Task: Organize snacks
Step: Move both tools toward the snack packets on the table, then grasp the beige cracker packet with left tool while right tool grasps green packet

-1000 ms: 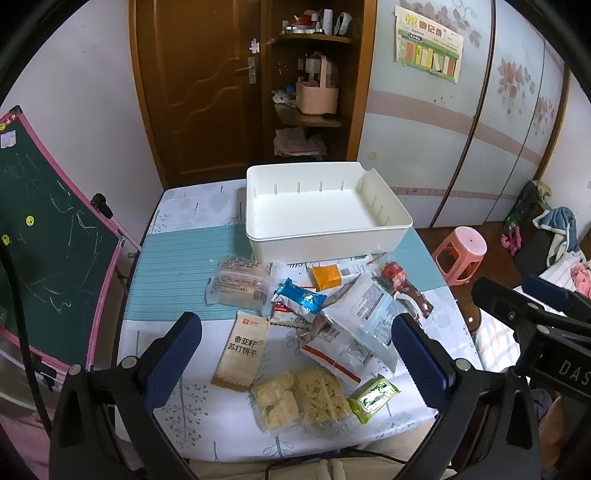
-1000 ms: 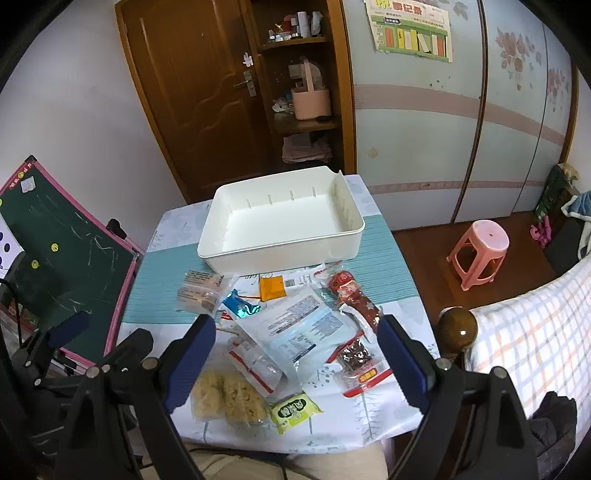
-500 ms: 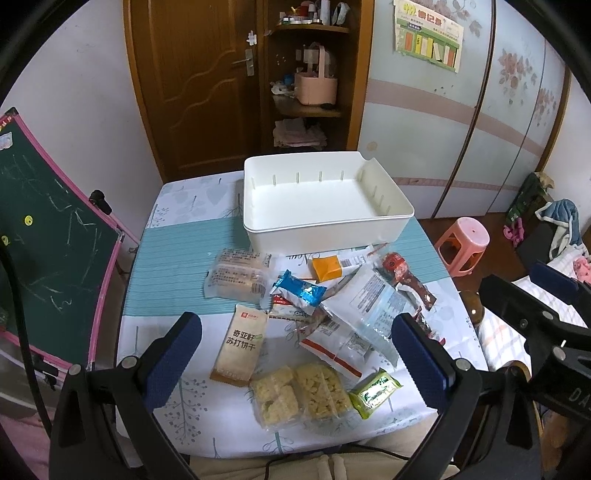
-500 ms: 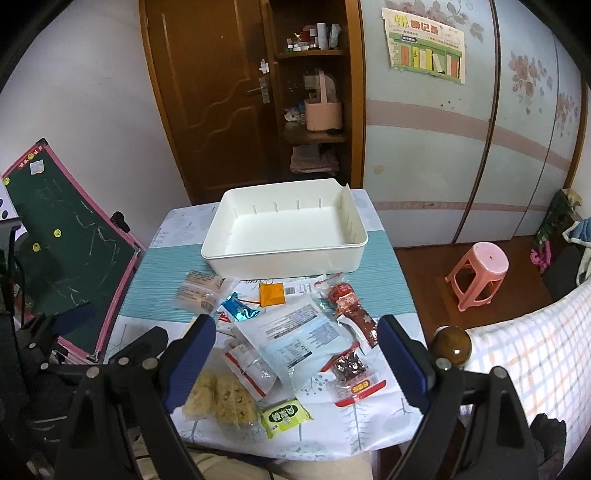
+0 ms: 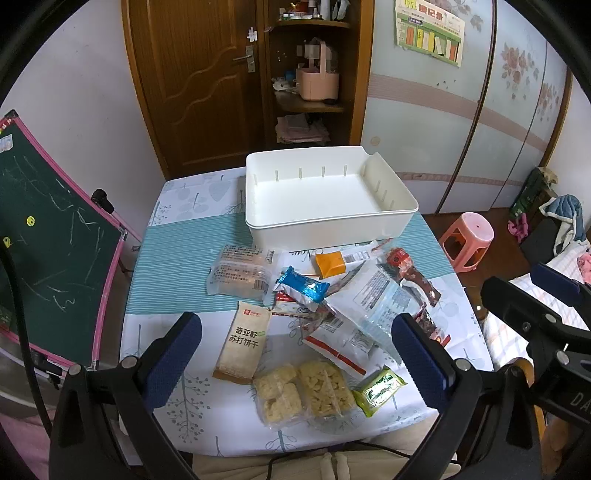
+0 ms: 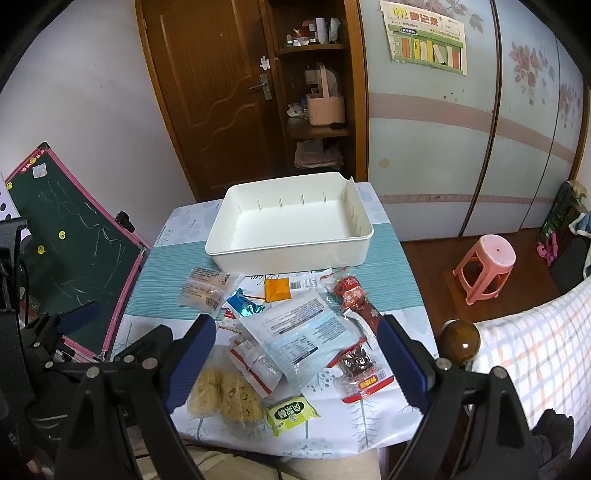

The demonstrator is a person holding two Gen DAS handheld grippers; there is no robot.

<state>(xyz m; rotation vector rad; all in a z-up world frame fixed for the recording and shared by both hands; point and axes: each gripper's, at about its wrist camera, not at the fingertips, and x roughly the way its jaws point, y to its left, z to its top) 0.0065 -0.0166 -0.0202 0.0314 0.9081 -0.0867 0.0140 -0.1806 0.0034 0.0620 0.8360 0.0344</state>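
Bedroom corner w/ a small table [image 5: 177, 266] under a teal-striped, leaf-print cloth, mid-frame in both views. Far left: green chalkboard [image 5: 48, 236] w/ pink frame, leaning beside the table edge. Upper centre: brown wooden door [image 5: 195, 81], then an open shelf unit holding a pink caddy [image 5: 317, 83]. Right of that, a poster [image 5: 430, 31] on pale wardrobe panels; pink plastic stool [image 5: 467, 236] on the floor at mid-right.

White plastic bin [image 5: 332, 230] sits on the far half of the table, nothing inside. Snacks lie loose on the cloth in front of it, none in the bin. Left to right in the left wrist view: clear-wrapped bread pack [image 5: 240, 275]; tan cracker packet [image 5: 243, 341], printed w/ Chinese text; blue foil packet [image 5: 303, 288]; orange sachet [image 5: 330, 264] just below the bin wall; two clear bags of yellow crisps [image 5: 303, 389] at lower centre; big white-and-blue pouch [image 5: 373, 302] overlapping its neighbours; small green packet [image 5: 378, 389]; red meat-snack pack [image 5: 410, 275].

Left gripper [image 5: 295, 354] hovers above the near edge, fingers spread wide, nothing between them. Right gripper [image 6: 295, 356] likewise spread wide, holding nothing, above the near packets.
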